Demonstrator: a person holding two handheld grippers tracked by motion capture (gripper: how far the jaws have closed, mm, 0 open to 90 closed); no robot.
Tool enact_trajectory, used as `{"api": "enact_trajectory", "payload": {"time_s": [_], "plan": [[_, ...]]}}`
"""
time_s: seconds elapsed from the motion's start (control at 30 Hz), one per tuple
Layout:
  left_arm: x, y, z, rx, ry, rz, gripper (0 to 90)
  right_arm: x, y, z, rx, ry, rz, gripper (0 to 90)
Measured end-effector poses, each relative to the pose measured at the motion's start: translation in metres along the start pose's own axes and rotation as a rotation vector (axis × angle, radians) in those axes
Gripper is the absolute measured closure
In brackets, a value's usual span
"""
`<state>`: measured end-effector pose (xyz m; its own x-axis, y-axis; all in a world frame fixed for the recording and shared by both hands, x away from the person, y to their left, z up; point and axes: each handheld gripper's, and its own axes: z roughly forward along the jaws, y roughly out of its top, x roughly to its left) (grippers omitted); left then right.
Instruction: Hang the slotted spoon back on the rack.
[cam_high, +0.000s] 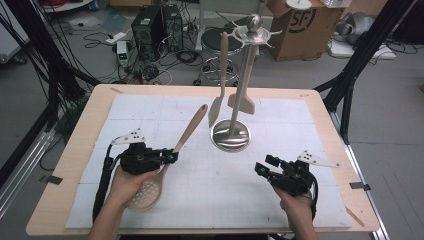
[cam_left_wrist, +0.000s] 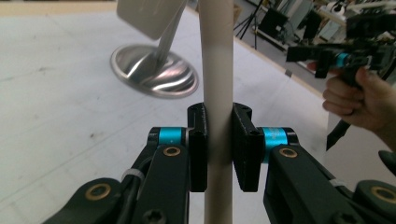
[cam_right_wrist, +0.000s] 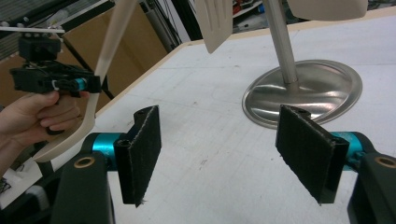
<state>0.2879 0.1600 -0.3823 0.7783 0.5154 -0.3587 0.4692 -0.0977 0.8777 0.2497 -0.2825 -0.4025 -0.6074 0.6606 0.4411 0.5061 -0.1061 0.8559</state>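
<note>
Pickup looks done: left gripper (cam_left_wrist: 218, 140) is clamped on the handle of the beige perforated plastic skimmer spoon (cam_high: 165, 165), lifted off the bench (cam_high: 65, 165). Hanging it on the steel utensil stand (cam_high: 235, 120) remains. Right gripper (cam_right_wrist: 231, 154) waits wide open, empty.

The skimmer (cam_left_wrist: 215, 70) handle runs past the left gripper view's top edge.

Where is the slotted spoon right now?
In the high view the slotted spoon sits left of centre, its handle clamped in the left claw, angled up toward the steel utensil stand.
</note>
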Motion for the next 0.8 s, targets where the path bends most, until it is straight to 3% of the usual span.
{"api": "enact_trajectory", "payload": {"time_s": [0.47,0.8], "plan": [[-0.037,0.024,0.011,-0.240,0.001,0.082,78.1,-0.004,0.000,-0.005,-0.011,-0.007,0.014,30.3],[-0.051,0.041,0.028,-0.301,-0.054,0.093,78.2,-0.006,0.000,-0.006,-0.018,-0.010,0.014,30.3]]}}
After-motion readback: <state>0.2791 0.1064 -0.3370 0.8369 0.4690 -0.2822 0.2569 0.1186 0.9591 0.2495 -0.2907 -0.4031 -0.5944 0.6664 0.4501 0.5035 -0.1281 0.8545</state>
